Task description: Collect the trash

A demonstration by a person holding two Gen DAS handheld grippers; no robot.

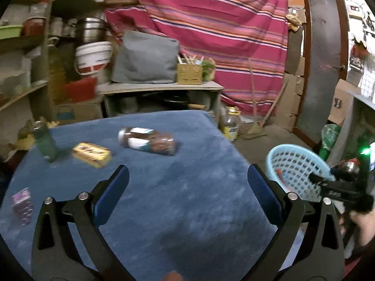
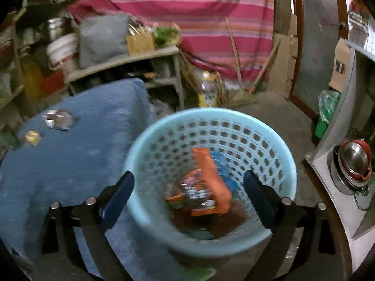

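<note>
Trash lies in two places: orange wrappers (image 2: 211, 182) sit in the light blue basket (image 2: 276, 145) beside the blue-covered counter (image 1: 187, 210), while a brown bottle (image 1: 150, 141), a yellow box (image 1: 91, 155), a green packet (image 1: 45, 144) and a purple packet (image 1: 22, 205) rest on the counter. Right claw (image 2: 188, 195) hangs above the basket, jaws apart and empty. Left claw (image 1: 188, 190) hovers over the counter, jaws spread, nothing between them.

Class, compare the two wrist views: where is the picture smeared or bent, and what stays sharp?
Left wrist view: the green bottle and yellow box smear with motion blur, while the left hand-held gripper stays sharp; the door frame bows from fisheye distortion. Right wrist view: the basket rim and the wrappers inside are blurred, the dim room soft, the right hand-held gripper crisp.
</note>
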